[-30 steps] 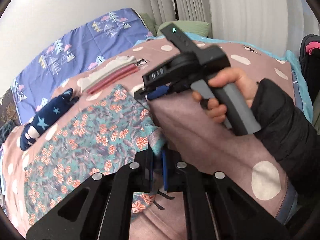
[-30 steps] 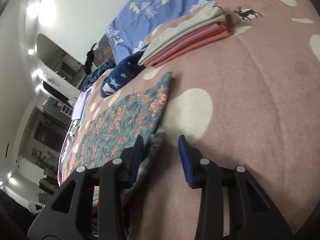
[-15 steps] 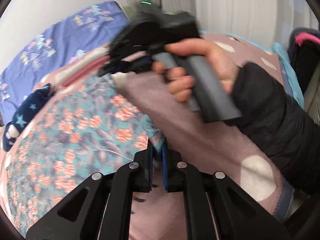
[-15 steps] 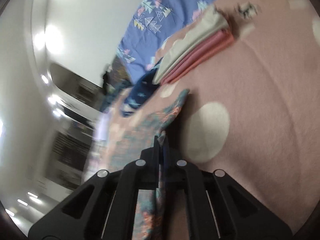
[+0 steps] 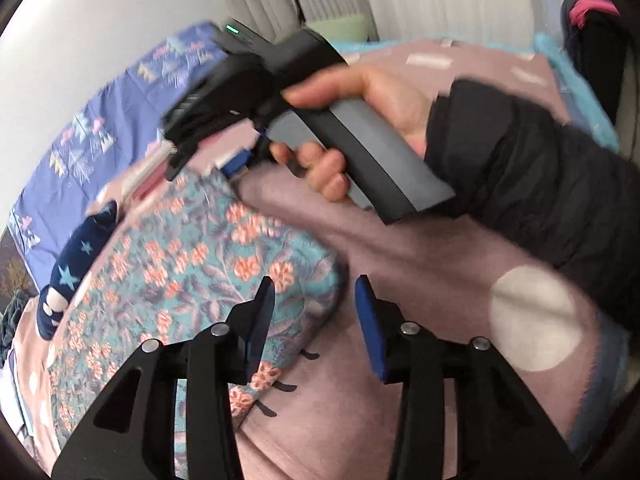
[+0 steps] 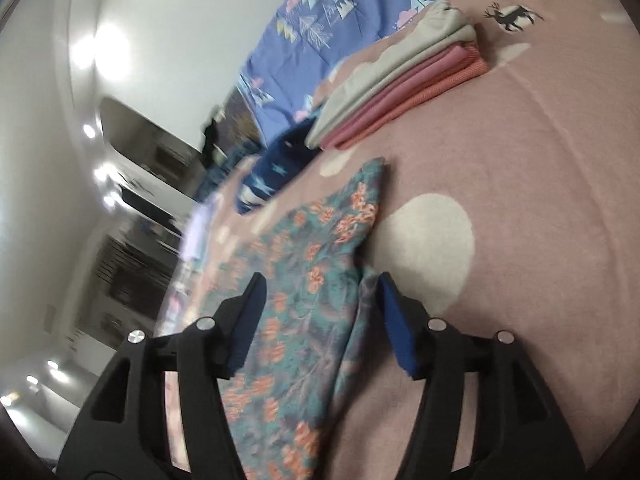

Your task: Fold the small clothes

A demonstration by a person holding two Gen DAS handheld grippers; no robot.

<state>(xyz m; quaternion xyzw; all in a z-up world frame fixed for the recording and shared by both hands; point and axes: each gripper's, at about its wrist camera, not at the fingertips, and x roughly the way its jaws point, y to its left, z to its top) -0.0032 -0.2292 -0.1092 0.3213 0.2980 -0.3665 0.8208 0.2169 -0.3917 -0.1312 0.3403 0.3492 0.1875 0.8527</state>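
A teal floral garment [image 5: 192, 272] lies flat on the pink spotted blanket [image 5: 420, 280]; it also shows in the right wrist view [image 6: 304, 300]. My left gripper [image 5: 316, 300] is open over the garment's near right corner, holding nothing. My right gripper [image 6: 320, 300] is open with the garment's edge lying between its fingers, not pinched. In the left wrist view the right gripper's body [image 5: 256, 92] is held in a hand above the garment's far corner, blurred.
A stack of folded grey and pink clothes [image 6: 400, 92] sits further back on the blanket. A navy star-print item [image 6: 276, 168] lies beside it, also seen in the left wrist view [image 5: 72, 256]. A blue patterned sheet [image 6: 340, 20] covers the far side.
Both grippers were shut on the garment's corners half a second ago and have now opened, releasing the cloth. The garment lies flat.
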